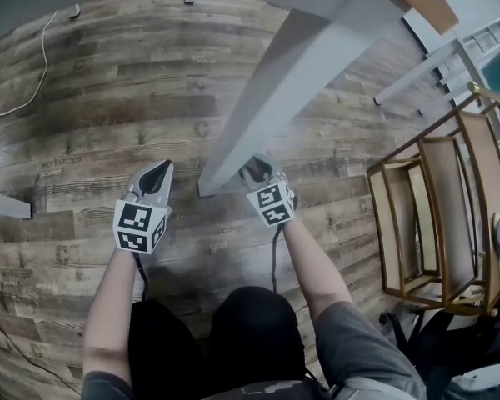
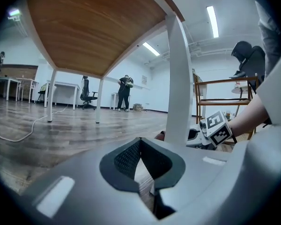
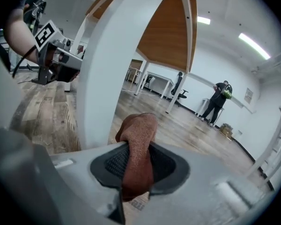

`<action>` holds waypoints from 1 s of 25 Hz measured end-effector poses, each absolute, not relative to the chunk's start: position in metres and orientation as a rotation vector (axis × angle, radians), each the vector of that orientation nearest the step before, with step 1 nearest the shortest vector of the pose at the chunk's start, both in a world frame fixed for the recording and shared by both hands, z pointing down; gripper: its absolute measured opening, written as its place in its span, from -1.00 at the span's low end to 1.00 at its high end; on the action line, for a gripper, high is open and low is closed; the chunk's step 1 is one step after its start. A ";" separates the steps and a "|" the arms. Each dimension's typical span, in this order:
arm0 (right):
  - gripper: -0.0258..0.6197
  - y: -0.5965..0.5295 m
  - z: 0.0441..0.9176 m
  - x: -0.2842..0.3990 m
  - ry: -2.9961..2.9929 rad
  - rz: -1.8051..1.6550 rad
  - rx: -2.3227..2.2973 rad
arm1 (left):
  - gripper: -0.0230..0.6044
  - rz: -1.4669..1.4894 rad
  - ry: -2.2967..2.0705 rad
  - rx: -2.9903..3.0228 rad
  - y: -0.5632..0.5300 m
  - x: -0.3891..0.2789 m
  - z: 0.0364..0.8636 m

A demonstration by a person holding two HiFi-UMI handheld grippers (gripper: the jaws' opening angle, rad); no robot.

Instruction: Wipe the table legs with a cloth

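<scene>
**Gripper Status at the Foot of the Table Leg**

1. Right hand-held gripper: the jaws are closed on a reddish-brown cloth. The cloth is pinched between the dark pads. A folded end stands out past the jaw tips and a shorter end hangs below them.
2. Cloth position: the folded end lies just to the right of the white table leg, close to its lower part. Whether the cloth touches the leg cannot be told.
3. In the head view, the right hand-held gripper sits low at the foot of the table leg, on its right side and just above the wood-pattern floor.
4. Left hand-held gripper: the jaw tips meet and nothing is held between them. Only the floor shows through the narrow slot behind the tips.
5. In the head view, the left hand-held gripper is on the left side of the leg foot, near it but apart from it.
6. In the left gripper view, the table leg stands ahead and to the right of the jaws. It rises to the wooden underside of the worktop.
7. Surroundings: a wooden frame stands well to the right of the leg. A white cable lies on the floor well to its left.
</scene>
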State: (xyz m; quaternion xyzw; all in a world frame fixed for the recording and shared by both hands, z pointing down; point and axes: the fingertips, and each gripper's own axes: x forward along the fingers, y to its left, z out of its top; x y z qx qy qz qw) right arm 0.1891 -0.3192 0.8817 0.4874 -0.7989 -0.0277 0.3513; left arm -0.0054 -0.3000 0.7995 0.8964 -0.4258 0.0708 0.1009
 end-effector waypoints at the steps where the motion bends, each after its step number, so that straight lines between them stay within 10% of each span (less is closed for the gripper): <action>1: -0.65 -0.318 0.870 0.192 -2.063 -0.079 1.286 | -0.87 0.189 -1.270 2.653 -0.302 -0.008 0.788; 25: -0.65 -0.226 0.532 0.195 -2.016 0.309 1.561 | -0.87 0.312 -1.071 2.563 -0.202 0.004 0.476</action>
